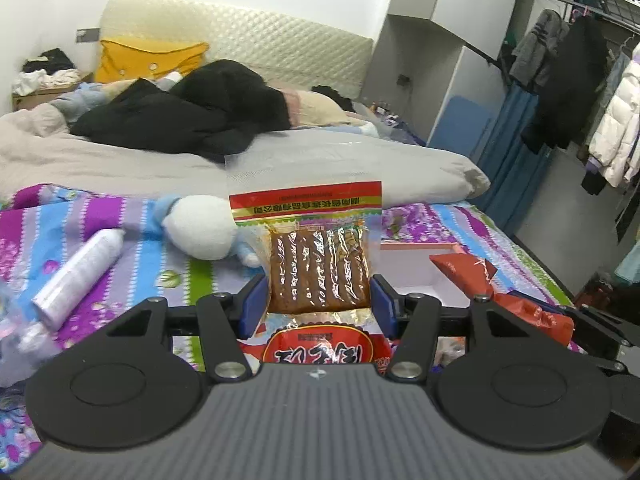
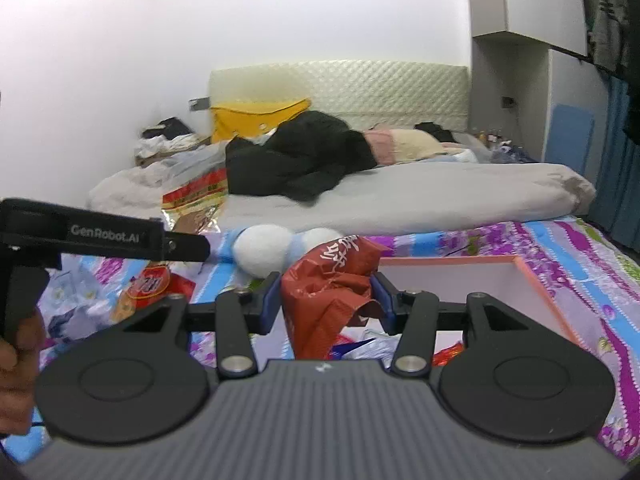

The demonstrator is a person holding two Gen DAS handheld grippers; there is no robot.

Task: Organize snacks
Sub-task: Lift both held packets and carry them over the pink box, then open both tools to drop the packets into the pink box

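Two tools clamp snacks: left tool [image 1: 318, 300] holds clear packet [image 1: 308, 236] upright; right tool [image 2: 326, 302] grips crumpled red bag [image 2: 332, 288].

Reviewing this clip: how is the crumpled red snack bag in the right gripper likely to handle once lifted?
The red snack bag looks floppy: its lower part droops creased below the right gripper. It is probably light, since it hangs without pulling straight. The glossy film may slip, so a firm pinch seems wise before moving it over the pink-rimmed box.
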